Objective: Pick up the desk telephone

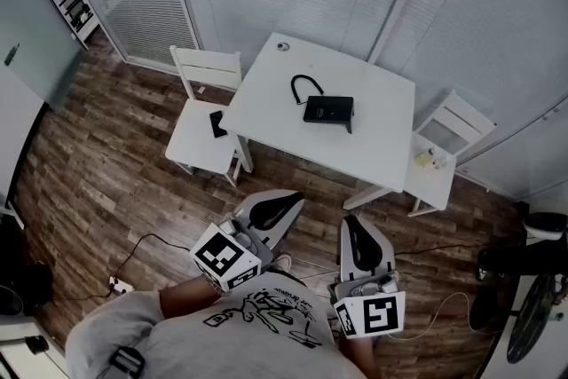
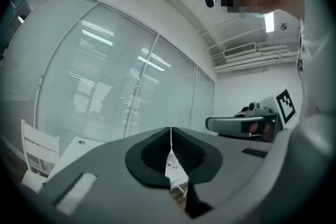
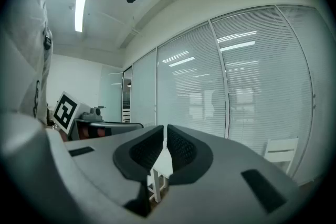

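Observation:
The black desk telephone (image 1: pixel 328 109) lies on the white table (image 1: pixel 373 129), its curled cord (image 1: pixel 305 85) looping off to its left. My left gripper (image 1: pixel 282 207) and right gripper (image 1: pixel 355 233) are held level and shut in front of the person's chest, well short of the table and touching nothing. In the left gripper view the left gripper (image 2: pixel 170 136) has its jaws pressed together with nothing between them. The right gripper (image 3: pixel 165 136) in its own view shows the same, empty and shut. The telephone is not seen in either gripper view.
A white chair (image 1: pixel 200 124) at the table's left bears a small dark object (image 1: pixel 217 123). Another white chair (image 1: pixel 444 151) at the right holds small bottles (image 1: pixel 429 159). A small round thing (image 1: pixel 282 46) sits at the table's far corner. Cables (image 1: pixel 133 257) run across the wooden floor.

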Motion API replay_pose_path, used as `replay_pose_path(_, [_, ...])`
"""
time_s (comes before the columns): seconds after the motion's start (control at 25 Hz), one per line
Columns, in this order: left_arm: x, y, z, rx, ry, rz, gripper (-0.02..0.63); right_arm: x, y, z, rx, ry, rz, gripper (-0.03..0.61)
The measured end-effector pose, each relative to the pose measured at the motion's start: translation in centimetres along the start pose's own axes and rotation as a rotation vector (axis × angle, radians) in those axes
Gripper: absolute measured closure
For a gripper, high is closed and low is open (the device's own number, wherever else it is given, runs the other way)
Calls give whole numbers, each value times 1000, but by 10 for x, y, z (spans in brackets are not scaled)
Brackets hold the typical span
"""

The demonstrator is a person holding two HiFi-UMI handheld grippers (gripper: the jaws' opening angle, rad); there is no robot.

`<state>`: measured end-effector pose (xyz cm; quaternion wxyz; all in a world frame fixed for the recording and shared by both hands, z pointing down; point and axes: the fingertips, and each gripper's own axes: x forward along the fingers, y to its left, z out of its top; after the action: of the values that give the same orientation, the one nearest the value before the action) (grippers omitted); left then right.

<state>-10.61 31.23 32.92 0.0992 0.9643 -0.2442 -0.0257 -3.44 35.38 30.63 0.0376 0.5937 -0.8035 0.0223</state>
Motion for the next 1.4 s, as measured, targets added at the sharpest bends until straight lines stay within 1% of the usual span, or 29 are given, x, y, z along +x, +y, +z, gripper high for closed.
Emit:
replay_pose_path(0.28, [17, -13, -12, -15, 17, 17, 604, -13, -22, -9, 15, 3, 4, 557])
replay_pose_path(0.4, [25, -21, -18, -14, 20, 11, 604, -18, -32, -14, 36, -6, 3, 557])
replay_pose_path(0.56, [34, -30, -24, -36, 38, 5, 604, -25, -40, -11, 52, -36, 5, 557])
replay_pose_path(0.64, [38, -32, -25, -34, 41, 6, 604, -27, -44, -10, 68, -51, 12, 557])
replay_pose_path(0.76, [42, -29, -24, -33, 40, 10, 604, -23, -50, -13, 69, -42, 8, 557])
replay_pose_path(0.92, [47, -19, -25, -41, 48, 18, 604, -12, -54, -16, 68, -34, 6, 557])
replay_pose_path(1.12, [58, 3, -23, -51, 42, 16, 604, 12, -57, -17, 66, -22, 11, 557])
replay_pose_path(1.4, [75, 54, -10, -63, 22, 25, 604, 68, -63, -10, 41, -4, 22, 557])
